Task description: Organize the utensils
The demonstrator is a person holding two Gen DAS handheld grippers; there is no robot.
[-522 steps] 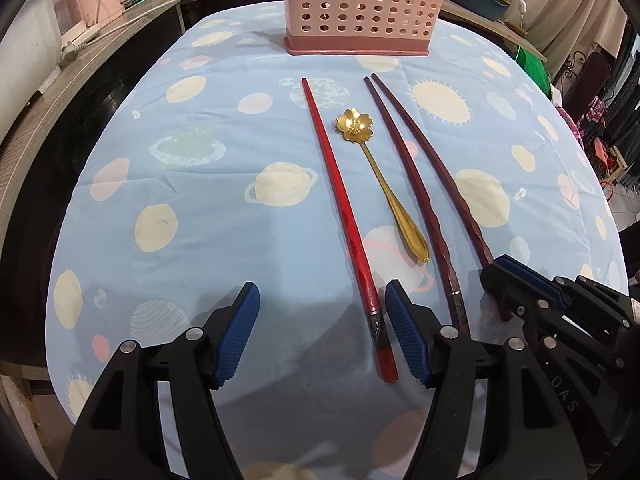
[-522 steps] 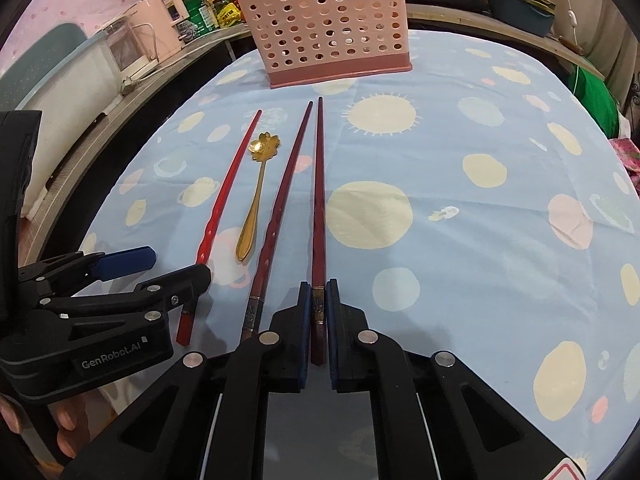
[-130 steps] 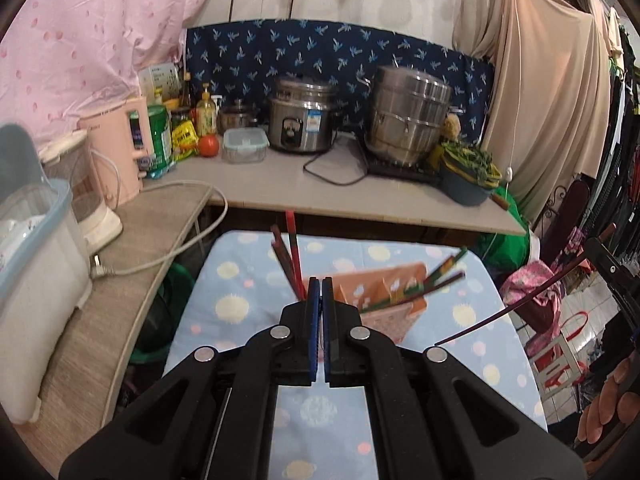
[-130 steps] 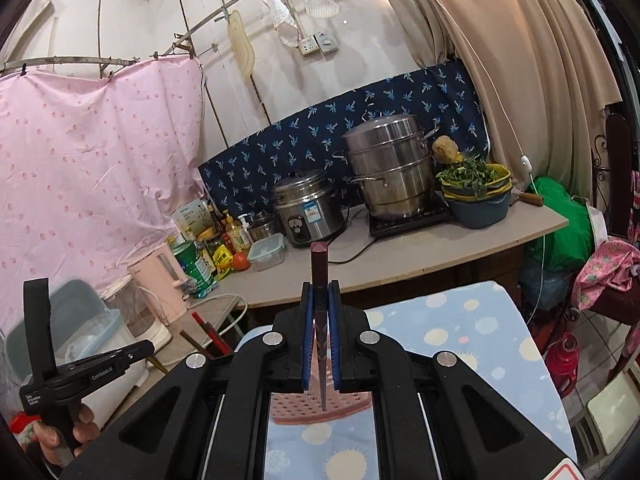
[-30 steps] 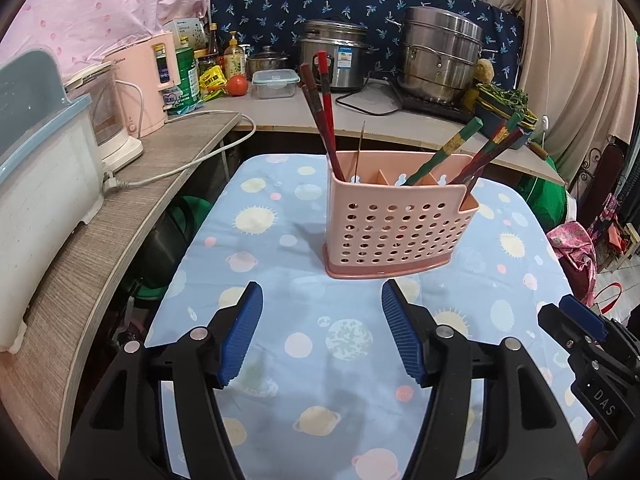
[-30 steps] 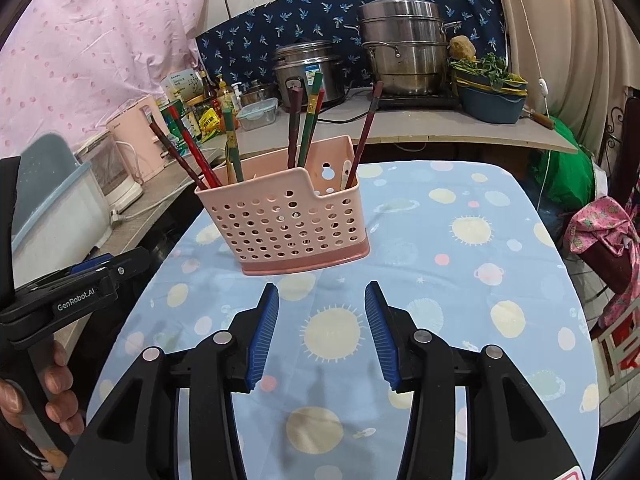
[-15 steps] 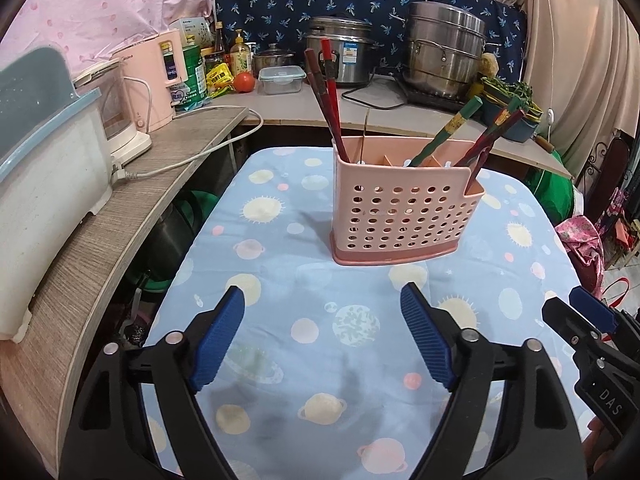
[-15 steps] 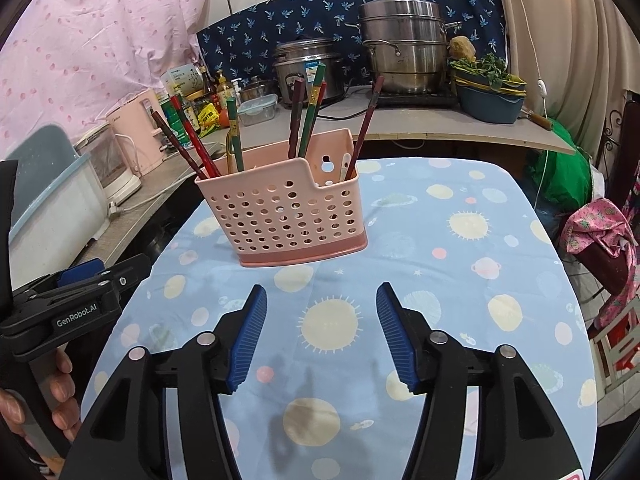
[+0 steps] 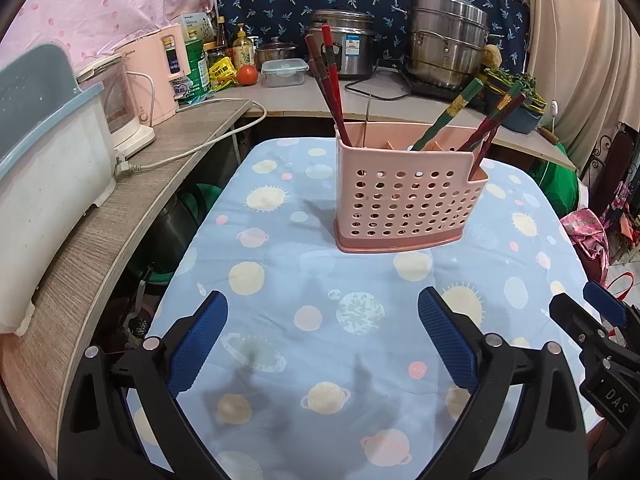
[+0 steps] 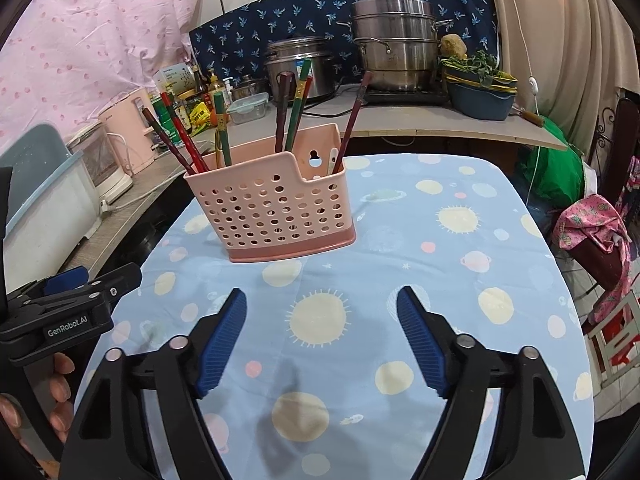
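A pink perforated utensil basket (image 9: 404, 196) stands on the blue planet-print tablecloth (image 9: 304, 280); it also shows in the right wrist view (image 10: 272, 208). Red and dark chopsticks (image 9: 330, 80) lean in its left compartment, green and dark ones (image 9: 460, 108) in its right side. A thin gold spoon handle (image 9: 366, 120) stands inside. My left gripper (image 9: 322, 320) is open and empty, well in front of the basket. My right gripper (image 10: 320, 312) is open and empty, also in front of it.
A wooden counter (image 9: 152, 184) with a pink kettle (image 9: 148, 76) and a white-blue bin (image 9: 44, 140) runs along the left. Pots (image 9: 444, 56) stand on the back counter. The left gripper's body (image 10: 68, 312) shows at the right view's left edge.
Both grippers have opened wider and drawn back slightly from the basket. The basket and its utensils have not moved.
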